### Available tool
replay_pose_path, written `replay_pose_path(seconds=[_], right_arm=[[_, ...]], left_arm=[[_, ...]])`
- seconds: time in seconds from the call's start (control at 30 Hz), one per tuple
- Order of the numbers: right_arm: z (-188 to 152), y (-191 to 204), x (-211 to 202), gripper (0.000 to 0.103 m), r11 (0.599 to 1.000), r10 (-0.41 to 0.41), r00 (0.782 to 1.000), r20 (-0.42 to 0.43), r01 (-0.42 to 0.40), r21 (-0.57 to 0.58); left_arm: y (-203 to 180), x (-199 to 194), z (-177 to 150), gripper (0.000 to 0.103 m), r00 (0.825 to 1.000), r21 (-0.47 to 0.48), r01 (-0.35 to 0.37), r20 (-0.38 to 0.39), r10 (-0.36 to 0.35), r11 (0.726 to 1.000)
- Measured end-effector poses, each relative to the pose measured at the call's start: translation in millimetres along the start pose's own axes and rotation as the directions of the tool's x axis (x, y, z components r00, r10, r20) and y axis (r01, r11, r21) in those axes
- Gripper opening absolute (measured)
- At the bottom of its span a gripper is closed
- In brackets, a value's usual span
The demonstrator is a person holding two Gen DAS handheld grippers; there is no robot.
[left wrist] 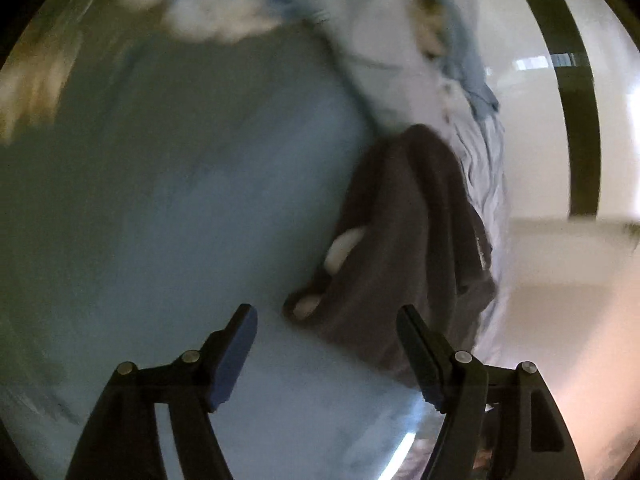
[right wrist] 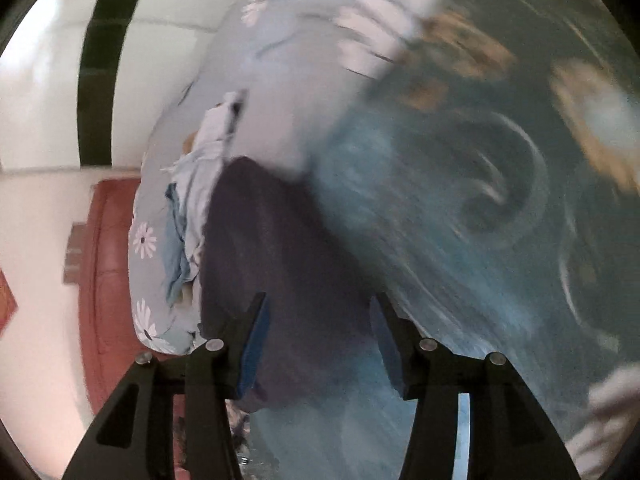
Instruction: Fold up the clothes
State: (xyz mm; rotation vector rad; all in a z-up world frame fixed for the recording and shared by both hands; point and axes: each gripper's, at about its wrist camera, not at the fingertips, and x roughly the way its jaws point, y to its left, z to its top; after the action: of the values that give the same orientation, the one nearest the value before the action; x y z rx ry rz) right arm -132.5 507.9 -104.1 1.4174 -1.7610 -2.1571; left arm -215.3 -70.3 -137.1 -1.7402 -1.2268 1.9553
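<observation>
Left wrist view: your left gripper (left wrist: 326, 356) has wide, empty fingers | right gripper (right wrist: 318, 344) likewise | dark garment (left wrist: 404, 240) lies bunched on the bed (left wrist: 180, 200) beside the pile (left wrist: 476, 152) | step: between folds | next: grip its edges.

Bare blue bedspread (left wrist: 180, 200) lies open left of me; the dark folded garment (left wrist: 400, 240) and crumpled pale-blue clothes (left wrist: 472, 80) crowd the right.
</observation>
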Motion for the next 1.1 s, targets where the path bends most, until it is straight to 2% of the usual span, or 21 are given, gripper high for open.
replay_pose_path(seconds=[0.13,0.33,0.53,0.67,0.77,0.87,0.93,1.03,1.1], right_arm=[[-22,-27,12,0.062,0.997,0.029,1.0,-0.006,-0.029,0.078],[-26,-21,45,0.063,0.984,0.122,0.992,0.041,-0.126,0.127],[-24,-19,60,0.066,0.978,0.122,0.986,0.109,-0.139,0.156],[-23,-17,61,0.066,0.979,0.115,0.986,0.123,-0.134,0.157],[-23,-11,61,0.056,0.984,0.082,0.988,0.13,-0.101,0.148],[-25,-4,57,0.042,0.985,0.065,0.988,0.139,-0.086,0.153],[-28,1,52,0.036,0.986,0.059,0.988,0.141,-0.08,0.147],[-33,12,40,0.031,0.99,0.057,0.988,0.14,-0.075,0.122],[-38,18,33,0.029,0.99,0.067,0.988,0.139,-0.083,0.118]], left_arm=[[19,17,-18,0.075,0.998,-0.111,0.07,0.008,-0.069,0.991],[-3,44,-19,0.075,0.996,-0.082,0.09,0.026,-0.088,0.993],[-14,60,-13,0.076,0.997,-0.07,0.06,0.052,-0.057,0.996],[-13,62,-13,0.076,0.996,-0.075,0.059,0.069,-0.054,0.995],[-13,59,-16,0.073,0.995,-0.084,0.051,0.091,-0.043,0.995],[-12,53,-21,0.058,0.993,-0.115,0.033,0.116,-0.02,0.993],[-13,46,-24,0.041,0.992,-0.13,0.029,0.128,-0.012,0.991],[-17,35,-29,0.029,0.991,-0.139,0.027,0.137,-0.007,0.99],[-19,26,-34,0.025,0.99,-0.146,0.032,0.138,-0.012,0.989]])
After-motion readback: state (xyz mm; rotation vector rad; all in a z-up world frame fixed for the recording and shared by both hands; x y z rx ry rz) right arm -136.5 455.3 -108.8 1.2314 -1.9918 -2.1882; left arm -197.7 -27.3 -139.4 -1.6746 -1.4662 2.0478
